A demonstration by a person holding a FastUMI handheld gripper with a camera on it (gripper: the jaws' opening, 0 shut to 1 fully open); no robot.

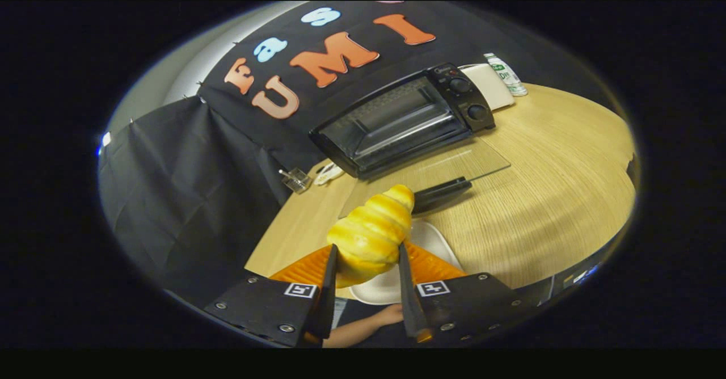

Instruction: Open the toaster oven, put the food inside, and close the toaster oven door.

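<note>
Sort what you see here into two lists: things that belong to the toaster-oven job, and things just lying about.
Belongs to the job:
- croissant, clamped between the fingers of the hand-held gripper
- toaster oven, its glass door folded down open
- white plate below the croissant

Lying about:
- green-and-white carton beyond the oven
- small clear item by the wall

Camera rides the gripper (367, 265), looking forward and down across the surface (544, 197) toward the toaster oven (405, 119), well ahead.
</note>
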